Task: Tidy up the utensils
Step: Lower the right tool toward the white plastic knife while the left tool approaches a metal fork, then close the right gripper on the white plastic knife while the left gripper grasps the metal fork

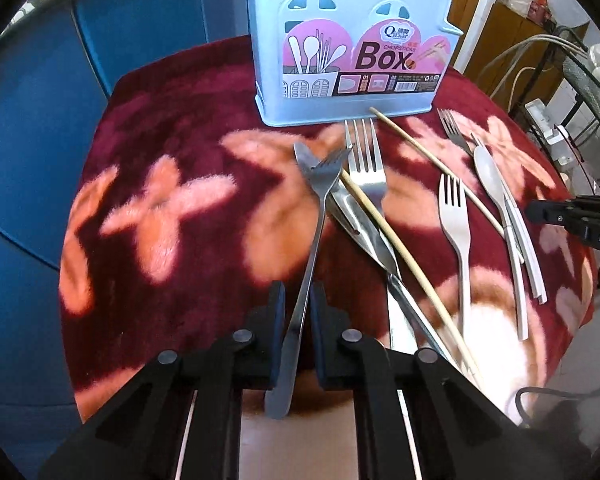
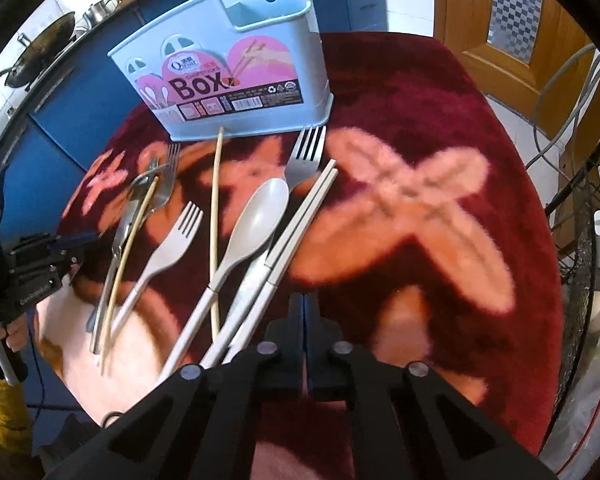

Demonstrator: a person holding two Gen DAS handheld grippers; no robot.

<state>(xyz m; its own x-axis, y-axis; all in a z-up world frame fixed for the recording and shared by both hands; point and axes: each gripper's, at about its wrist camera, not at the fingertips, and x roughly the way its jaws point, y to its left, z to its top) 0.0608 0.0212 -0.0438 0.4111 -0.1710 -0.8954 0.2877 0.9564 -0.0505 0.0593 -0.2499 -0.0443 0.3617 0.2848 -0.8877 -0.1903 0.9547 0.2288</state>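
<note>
Fork (image 1: 315, 216) is being gripped by its handle in left gripper (image 1: 297, 300), tines lying over the pile near box (image 1: 348, 52). Right gripper (image 2: 305, 312) is being held closed, empty, over bare blanket (image 2: 440, 128) beside chopsticks (image 2: 300, 228).

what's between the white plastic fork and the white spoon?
One bamboo chopstick runs lengthwise between the white plastic fork and the white spoon, passing under the spoon's handle; clearest in the right wrist view.

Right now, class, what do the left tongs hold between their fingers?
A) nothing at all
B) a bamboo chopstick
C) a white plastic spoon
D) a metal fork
D: in the left wrist view the left tongs are closed on the handle of a metal fork, whose prongs point toward the blue box.
</note>
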